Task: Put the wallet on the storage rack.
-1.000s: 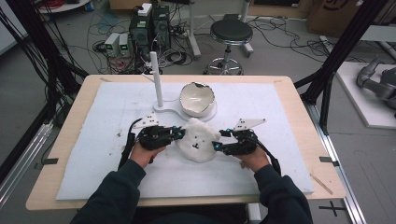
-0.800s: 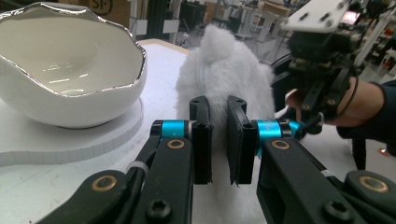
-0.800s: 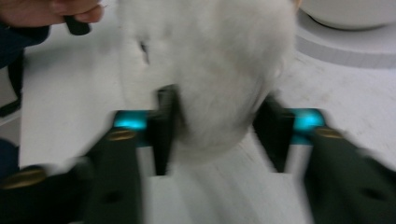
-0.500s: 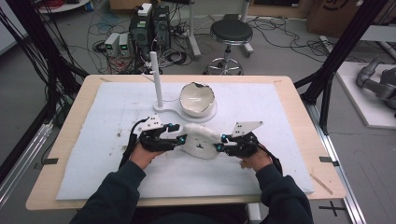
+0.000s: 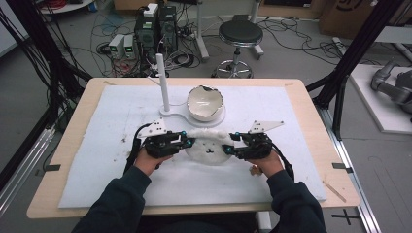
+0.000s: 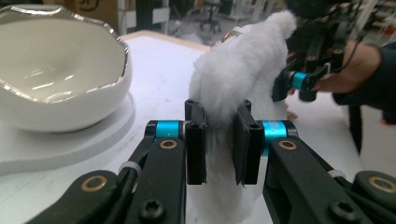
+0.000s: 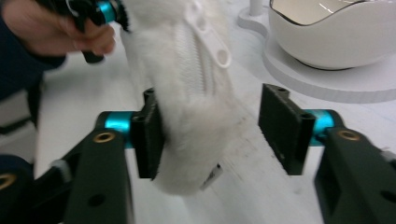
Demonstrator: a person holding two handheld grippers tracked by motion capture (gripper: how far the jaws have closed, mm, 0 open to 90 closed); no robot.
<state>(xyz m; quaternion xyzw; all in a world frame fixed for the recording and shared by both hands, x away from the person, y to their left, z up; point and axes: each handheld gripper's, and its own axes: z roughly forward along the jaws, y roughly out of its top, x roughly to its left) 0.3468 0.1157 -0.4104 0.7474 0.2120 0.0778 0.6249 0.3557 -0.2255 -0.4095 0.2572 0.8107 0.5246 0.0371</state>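
Item: white plush pouch (image 5: 208, 147), fleece-covered, with a white zipper and pull tab (image 7: 212, 39) along 1 edge.

Location: on the white mat of the bench (image 5: 311, 104), stretched between the 2 grippers, just in front of the white bowl (image 5: 205, 103) on its stand with the upright post (image 5: 162, 82).

Left gripper (image 6: 219, 140): jaws closed on 1 end of the pouch, fleece bunched tight between the pads. The pouch rises from these jaws and runs ahead to the other gripper; the bowl sits to their left in this view.

Right gripper (image 7: 219, 133): jaws open. The pouch rests against the left pad (image 7: 148, 135), clear of the right pad, with a wide gap on that side. The zipper lies straight ahead of these jaws.

Change: 1.0 s ago the pouch lay rounder and bunched between the 2 hands; 0.5 s ago it sat drawn out and flatter; now it is spread again while the hands sit a little wider apart.

Reading: the right side appears to be mid re-grip, likely working toward the zipper end. Until it closes, only the left jaws control the pouch, so it may sag or twist.
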